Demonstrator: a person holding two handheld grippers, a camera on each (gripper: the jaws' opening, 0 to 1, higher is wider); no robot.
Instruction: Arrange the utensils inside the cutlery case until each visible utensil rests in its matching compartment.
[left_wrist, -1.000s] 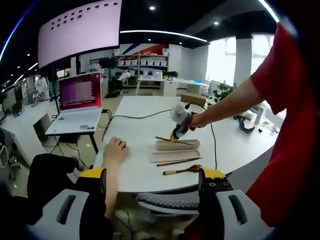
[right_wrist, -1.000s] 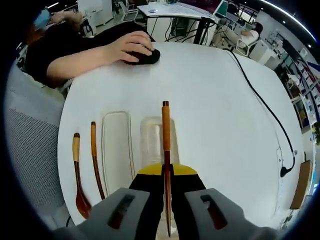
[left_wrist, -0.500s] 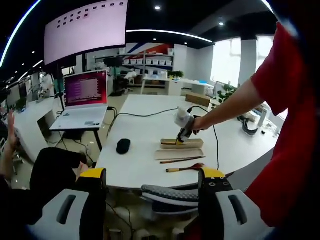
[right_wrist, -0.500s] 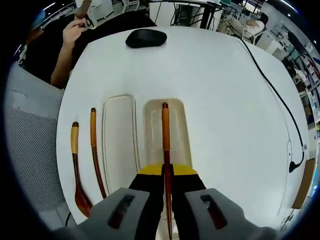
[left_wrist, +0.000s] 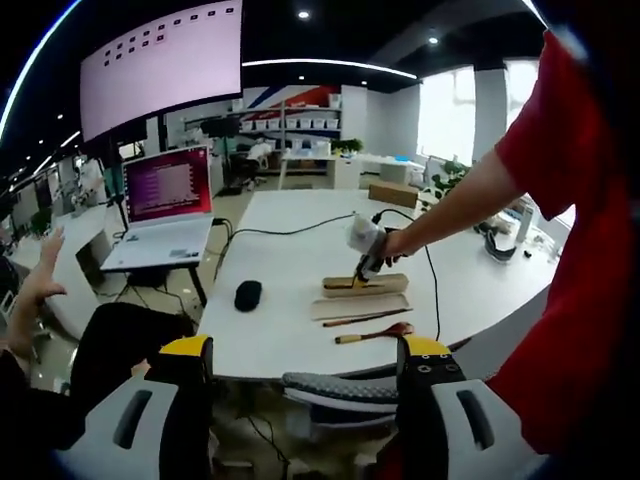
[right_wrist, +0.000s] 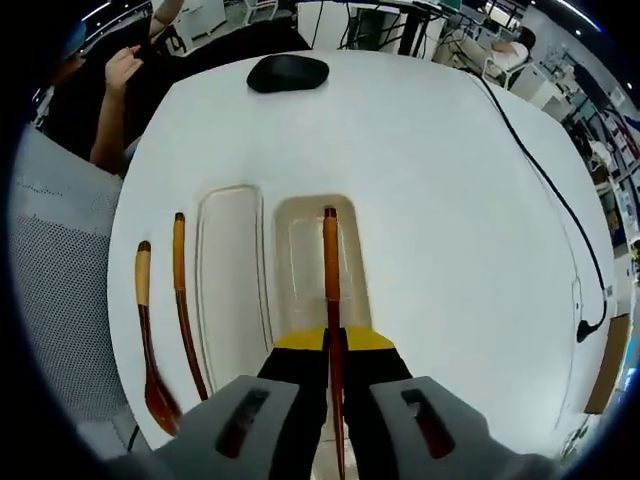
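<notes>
My right gripper (right_wrist: 333, 342) is shut on a brown chopstick (right_wrist: 330, 262), whose far end lies over the open compartment of the beige cutlery case (right_wrist: 297, 262). A second long compartment (right_wrist: 228, 285) lies just left of it. Left of that, a second chopstick (right_wrist: 182, 300) and a wooden spoon (right_wrist: 146, 335) rest on the white table (right_wrist: 450, 200). In the left gripper view the case (left_wrist: 378, 284), the loose chopstick (left_wrist: 358, 319), the spoon (left_wrist: 372, 334) and the right gripper (left_wrist: 362, 256) sit on the table ahead. My left gripper (left_wrist: 305, 350) stands open, well short of the table.
A black mouse (right_wrist: 288, 72) lies at the table's far side, also the mouse (left_wrist: 247, 294). A black cable (right_wrist: 545, 195) runs along the right. A mesh chair (right_wrist: 55, 280) stands by the near-left edge. A seated person's hand (left_wrist: 35, 285) is raised beside a laptop (left_wrist: 165, 205).
The seated person's hand has left the mouse and pulled back. My right gripper has brought the chopstick down closer over the case compartment. The left gripper has stayed open.
</notes>
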